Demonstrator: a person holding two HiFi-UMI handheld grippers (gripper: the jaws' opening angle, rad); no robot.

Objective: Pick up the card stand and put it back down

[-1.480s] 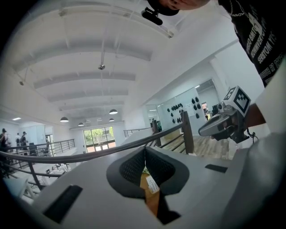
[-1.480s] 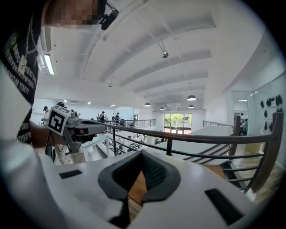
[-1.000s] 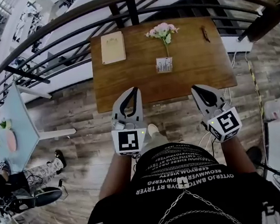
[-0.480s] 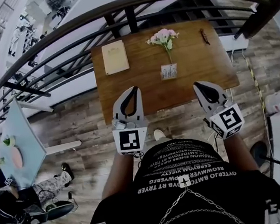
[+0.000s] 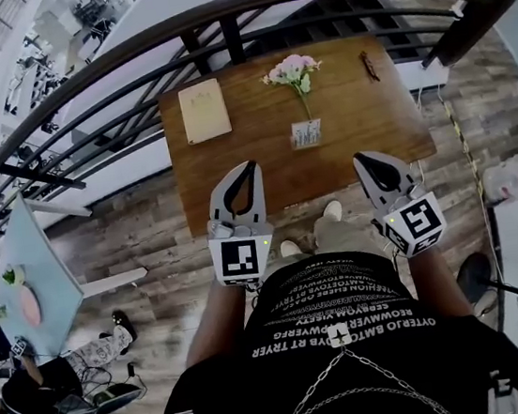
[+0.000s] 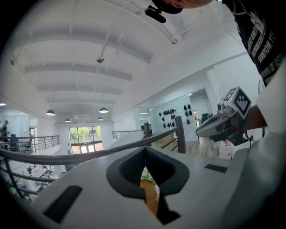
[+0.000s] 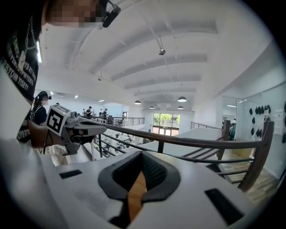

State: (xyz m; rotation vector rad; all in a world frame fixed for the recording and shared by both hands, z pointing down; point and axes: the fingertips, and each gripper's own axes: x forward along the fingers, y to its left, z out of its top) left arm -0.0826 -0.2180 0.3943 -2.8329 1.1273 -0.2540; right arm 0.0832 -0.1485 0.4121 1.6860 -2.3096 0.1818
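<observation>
Wooden table (image 5: 371,125): is carrying the card stand (image 5: 306,133) near its middle, with pink flowers (image 5: 292,67) rising just behind it.
Left gripper (image 5: 251,166): is hovering over the near edge, clenched on nothing.
Right gripper (image 5: 359,159): is hovering likewise, clamped together and empty, well apart from the stand.
Doing it well: whichever gripper is reaching should be spreading its jaws first, pinching the stand low, keeping it upright and avoiding the flower stem.

This is a big, bright work hall with an upstairs part, like an open office. Just past the tips of the left claw (image 5: 251,166) and the right claw (image 5: 360,160) stands a wooden table (image 5: 251,145) with flowers (image 5: 293,66) on a plank floor (image 5: 141,245). Beyond the claws runs a dark railing (image 7: 186,142). High above them are a white ceiling (image 7: 178,36) and hanging lamps (image 7: 182,99). Far ahead is a big window (image 7: 166,121).
</observation>
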